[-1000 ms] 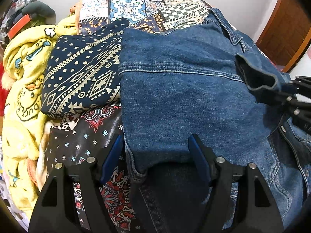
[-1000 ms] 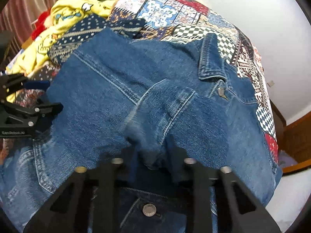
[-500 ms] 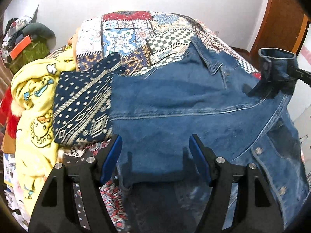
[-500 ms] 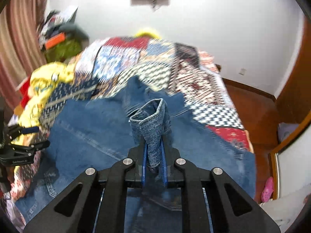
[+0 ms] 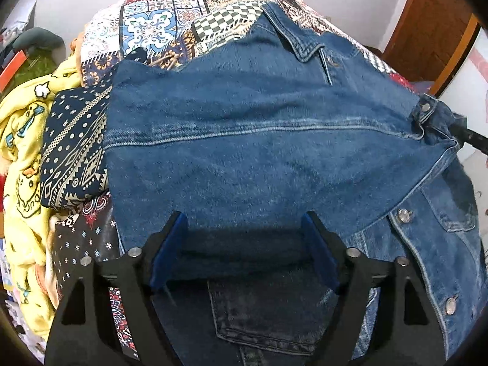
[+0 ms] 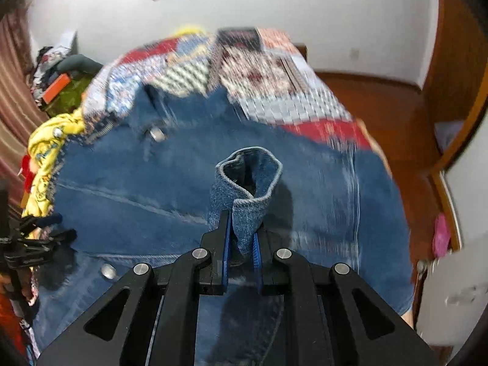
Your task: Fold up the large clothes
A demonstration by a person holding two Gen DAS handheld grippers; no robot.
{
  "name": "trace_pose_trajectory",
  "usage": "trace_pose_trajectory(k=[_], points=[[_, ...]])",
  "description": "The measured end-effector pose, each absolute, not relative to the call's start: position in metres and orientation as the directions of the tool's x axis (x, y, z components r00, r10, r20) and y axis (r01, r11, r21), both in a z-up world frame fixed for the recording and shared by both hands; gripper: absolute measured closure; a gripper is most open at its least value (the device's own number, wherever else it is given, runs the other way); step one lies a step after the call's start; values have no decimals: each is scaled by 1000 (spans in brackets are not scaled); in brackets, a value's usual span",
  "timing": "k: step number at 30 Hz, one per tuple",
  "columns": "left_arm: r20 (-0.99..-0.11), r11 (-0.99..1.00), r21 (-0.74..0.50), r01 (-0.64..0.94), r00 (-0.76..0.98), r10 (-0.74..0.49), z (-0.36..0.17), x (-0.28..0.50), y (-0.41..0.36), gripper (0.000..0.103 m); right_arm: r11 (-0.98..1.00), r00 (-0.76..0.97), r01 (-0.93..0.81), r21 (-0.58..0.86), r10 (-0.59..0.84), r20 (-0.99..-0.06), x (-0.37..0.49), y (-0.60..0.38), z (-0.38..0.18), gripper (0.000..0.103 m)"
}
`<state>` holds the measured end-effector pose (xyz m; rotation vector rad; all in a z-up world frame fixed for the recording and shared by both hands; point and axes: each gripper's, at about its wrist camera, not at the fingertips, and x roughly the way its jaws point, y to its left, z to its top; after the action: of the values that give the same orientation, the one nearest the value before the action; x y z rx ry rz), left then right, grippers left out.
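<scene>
Right tongs (image 6: 241, 244) clenched on denim jacket (image 5: 259, 140) cuff (image 6: 247, 189); left tongs (image 5: 244, 247) released, widening.

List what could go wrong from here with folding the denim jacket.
1. The right gripper pinches only the sleeve cuff; a hard pull could slip the denim out of its pads.
2. The left gripper has just been opening, its jaws wide around the folded edge of the jacket without pressing it, so that side may shift or unfold.
3. The jacket overlaps the navy patterned cloth; dragging it could disturb that piece.
</scene>
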<state>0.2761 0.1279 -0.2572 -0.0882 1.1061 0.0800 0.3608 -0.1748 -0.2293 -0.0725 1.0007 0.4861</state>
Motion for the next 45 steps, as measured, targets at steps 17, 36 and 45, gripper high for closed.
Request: trace_pose_trajectory(k=[17, 36, 45], points=[[-880, 995, 8, -96, 472, 53, -239, 256, 118, 19, 958, 457, -225, 179, 267, -849, 343, -270, -231, 31], [-806, 995, -95, -43, 590, -52, -188, 287, 81, 19, 840, 342, 172, 515, 440, -831, 359, -371, -302, 19], [-831, 994, -90, -66, 554, -38, -206, 284, 84, 19, 823, 388, 244, 513, 402, -829, 382, -372, -318, 29]])
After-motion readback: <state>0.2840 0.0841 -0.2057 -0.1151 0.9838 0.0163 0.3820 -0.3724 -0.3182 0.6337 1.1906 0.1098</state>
